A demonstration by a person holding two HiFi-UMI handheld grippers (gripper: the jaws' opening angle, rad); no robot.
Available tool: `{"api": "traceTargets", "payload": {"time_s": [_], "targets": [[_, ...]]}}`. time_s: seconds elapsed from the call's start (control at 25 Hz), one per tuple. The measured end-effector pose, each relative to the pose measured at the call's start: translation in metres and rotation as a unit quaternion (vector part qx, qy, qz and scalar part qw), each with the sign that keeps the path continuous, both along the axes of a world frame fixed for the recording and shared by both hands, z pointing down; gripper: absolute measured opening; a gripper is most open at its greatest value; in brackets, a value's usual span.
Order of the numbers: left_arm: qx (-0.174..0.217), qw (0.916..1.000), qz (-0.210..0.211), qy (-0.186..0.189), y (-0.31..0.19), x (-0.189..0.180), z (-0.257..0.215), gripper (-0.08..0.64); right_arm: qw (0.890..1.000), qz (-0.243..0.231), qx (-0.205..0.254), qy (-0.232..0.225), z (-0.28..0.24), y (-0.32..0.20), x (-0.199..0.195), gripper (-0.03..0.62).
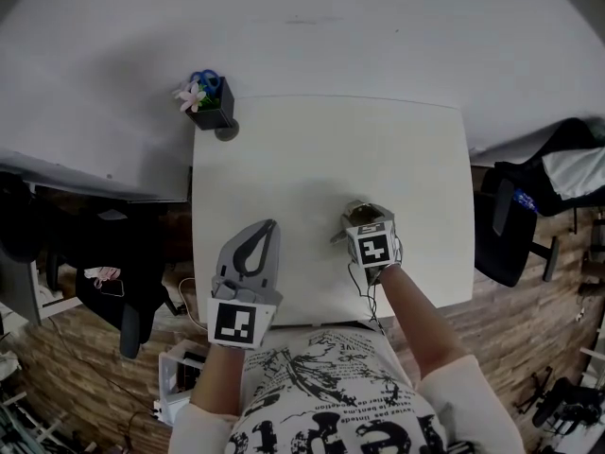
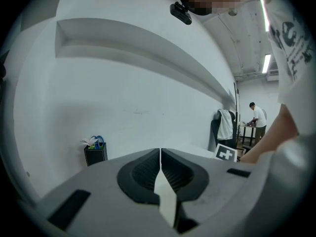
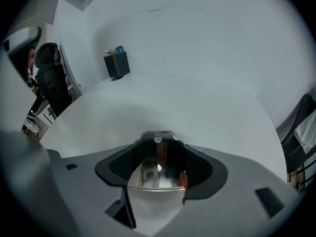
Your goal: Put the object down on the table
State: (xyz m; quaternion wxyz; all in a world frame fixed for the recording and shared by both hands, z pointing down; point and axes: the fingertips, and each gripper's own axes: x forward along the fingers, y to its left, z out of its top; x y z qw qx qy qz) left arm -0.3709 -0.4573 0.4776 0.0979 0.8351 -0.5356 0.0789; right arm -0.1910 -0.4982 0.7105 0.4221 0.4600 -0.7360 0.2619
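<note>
Metal object (image 3: 156,176), shiny, cup-like, open rim toward the camera. It is clamped between the jaws of the right gripper (image 1: 367,227), which are closed on its sides. In the head view it is low over the white worktop (image 1: 406,149), lower middle of the frame. Contact with the surface: cannot tell.

Left gripper (image 2: 160,155): jaws together, nothing between them, lower left of the head view, apart from the object.

Black holder (image 1: 211,104) with a flower sits at the upper left corner of the worktop, well clear.

Risks, as judged:
- Jaws opened before the base is down: the object drops, tips or rolls.
- Smooth metal may slide in the pads if the grip loosens early.
- Set down tilted, it lands on its rim and topples.
- The near edge of the worktop is close, so a roll toward the person could carry it off.
</note>
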Motion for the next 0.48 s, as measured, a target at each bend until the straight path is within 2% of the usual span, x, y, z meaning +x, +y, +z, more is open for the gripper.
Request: {"api": "traceTargets", "payload": {"time_s": [0.24, 0.48], "targets": [[0.004, 1.0, -0.007, -0.004, 0.002, -0.004, -0.003, 0.012, 1.0, 0.015, -0.004, -0.016, -0.003, 0.0, 0.004, 0.307], [0.026, 0.9995, -0.017, -0.004, 0.005, 0.002, -0.011, 0.012, 0.996, 0.018, 0.052, -0.066, -0.051, 0.003, -0.002, 0.299]]}}
